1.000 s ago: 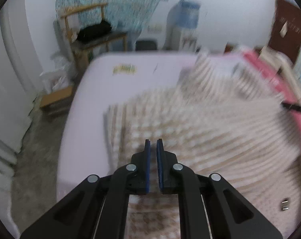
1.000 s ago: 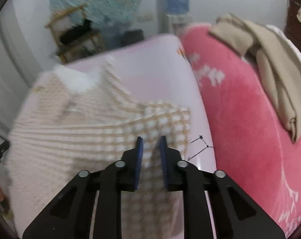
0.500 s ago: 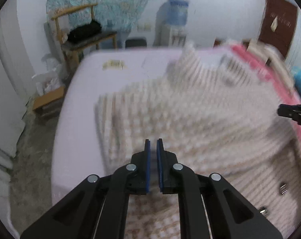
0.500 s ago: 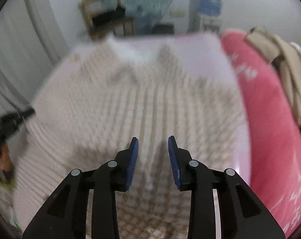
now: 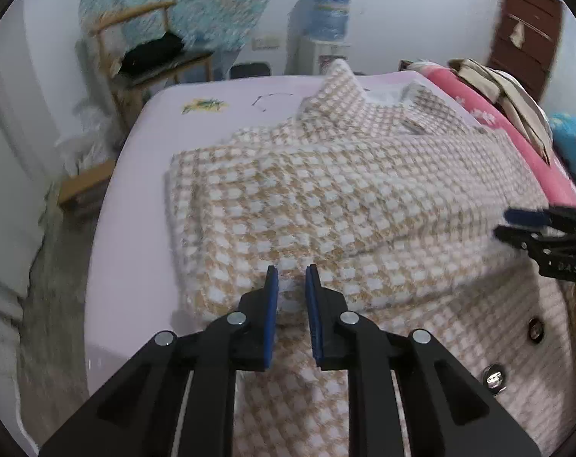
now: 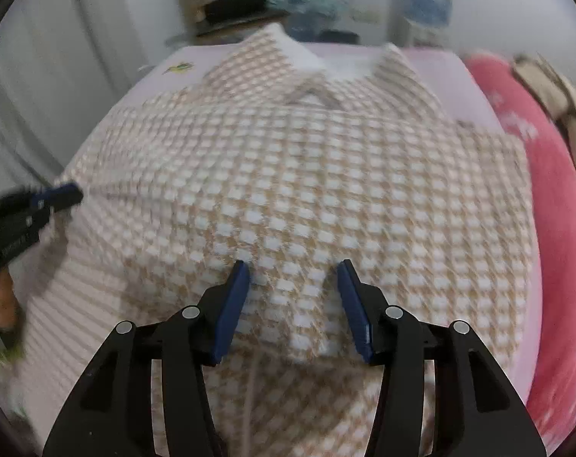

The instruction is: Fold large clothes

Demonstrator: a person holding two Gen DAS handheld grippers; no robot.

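The checked coat [image 5: 326, 198] lies part-folded on the lilac bed [image 5: 135, 175], collar at the far end. Left claw [image 5: 291, 306] is opening narrowly, right claw [image 6: 292, 304] opening wider; both hover over the coat, gripping nothing. Released layers may spring back, or a fingertip could snag and drag the fold

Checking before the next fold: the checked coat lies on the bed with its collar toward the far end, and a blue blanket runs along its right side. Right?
Nearly. The blanket beside the checked coat is pink, not blue; the right wrist view shows it. The collar does point to the bed's far end.
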